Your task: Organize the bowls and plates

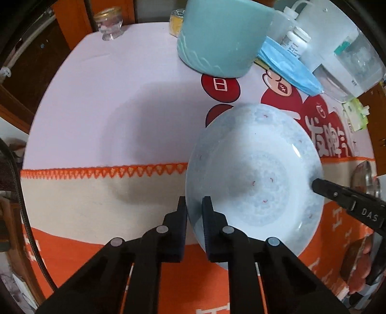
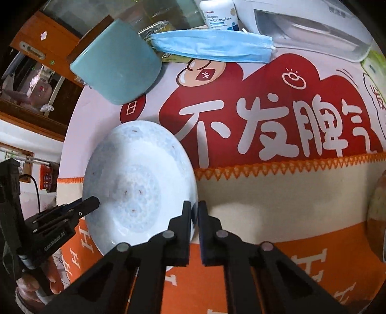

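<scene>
A pale blue patterned plate (image 1: 255, 174) is held tilted above the table, pinched on opposite rims by both grippers. My left gripper (image 1: 194, 205) is shut on its left rim. My right gripper (image 2: 194, 209) is shut on its right rim; the plate also shows in the right wrist view (image 2: 137, 183). The right gripper shows in the left wrist view (image 1: 320, 187), and the left gripper in the right wrist view (image 2: 93, 203). A teal bowl (image 1: 222, 36) stands upside down at the back of the table, also seen in the right wrist view (image 2: 115, 70).
The table cloth (image 1: 108, 108) is white, red and orange. At the back right lie a blue face mask (image 2: 210, 46), a supplement bottle (image 2: 220, 14) and clear plastic containers (image 1: 337, 48). A glass jar (image 1: 109, 24) stands at the back left. A metal-rimmed object (image 1: 366, 178) sits at the far right.
</scene>
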### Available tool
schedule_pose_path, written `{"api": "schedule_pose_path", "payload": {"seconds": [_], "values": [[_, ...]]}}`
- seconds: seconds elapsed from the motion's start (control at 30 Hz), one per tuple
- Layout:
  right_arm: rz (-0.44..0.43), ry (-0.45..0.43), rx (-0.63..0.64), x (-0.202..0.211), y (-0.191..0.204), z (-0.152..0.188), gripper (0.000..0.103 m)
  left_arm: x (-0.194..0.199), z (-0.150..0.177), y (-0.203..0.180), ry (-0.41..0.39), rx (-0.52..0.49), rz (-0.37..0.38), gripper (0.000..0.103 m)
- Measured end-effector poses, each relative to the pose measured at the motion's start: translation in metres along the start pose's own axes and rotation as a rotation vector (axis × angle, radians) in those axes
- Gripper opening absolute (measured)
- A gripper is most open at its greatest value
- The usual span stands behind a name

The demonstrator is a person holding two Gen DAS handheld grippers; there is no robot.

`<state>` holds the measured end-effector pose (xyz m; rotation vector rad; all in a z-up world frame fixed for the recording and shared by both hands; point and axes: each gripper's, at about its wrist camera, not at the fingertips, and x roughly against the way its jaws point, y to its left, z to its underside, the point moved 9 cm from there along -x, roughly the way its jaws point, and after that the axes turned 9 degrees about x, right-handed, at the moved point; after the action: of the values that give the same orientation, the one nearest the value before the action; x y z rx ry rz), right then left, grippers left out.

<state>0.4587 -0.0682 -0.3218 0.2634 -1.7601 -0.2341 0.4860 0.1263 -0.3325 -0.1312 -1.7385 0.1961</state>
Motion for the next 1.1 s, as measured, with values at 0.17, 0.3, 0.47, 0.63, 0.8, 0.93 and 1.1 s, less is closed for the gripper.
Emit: {"api": "schedule_pose_path", "payload": {"seconds": [0.17, 0.3, 0.47, 0.63, 0.8, 0.93, 1.1], "values": [[-0.044, 0.03, -0.029, -0.003, -0.003, -0.001, 0.005, -0.005, 0.001, 0.001, 0.037, 0.021, 0.059, 0.01], [-0.065, 0.039, -0.046, -0.006, -0.006, -0.002, 0.005, -0.009, -0.001, 0.002, 0.047, 0.044, 0.088, 0.01], [-0.052, 0.04, -0.037, -0.005, -0.003, 0.0, 0.005, -0.008, 0.002, 0.001, 0.054, 0.036, 0.097, 0.01], [-0.08, 0.058, -0.06, 0.0, -0.008, 0.012, 0.005, 0.003, 0.013, -0.005, 0.054, 0.035, 0.184, 0.01], [-0.094, 0.069, -0.064, 0.01, -0.009, 0.027, 0.005, 0.011, 0.033, -0.01, 0.057, 0.027, 0.222, 0.01], [-0.133, 0.077, -0.054, 0.017, -0.007, 0.046, 0.005, 0.016, 0.05, -0.009, 0.072, 0.04, 0.28, 0.01], [-0.143, 0.088, -0.035, 0.024, -0.007, 0.073, 0.005, 0.017, 0.083, -0.012, 0.1, 0.022, 0.278, 0.01]]}}
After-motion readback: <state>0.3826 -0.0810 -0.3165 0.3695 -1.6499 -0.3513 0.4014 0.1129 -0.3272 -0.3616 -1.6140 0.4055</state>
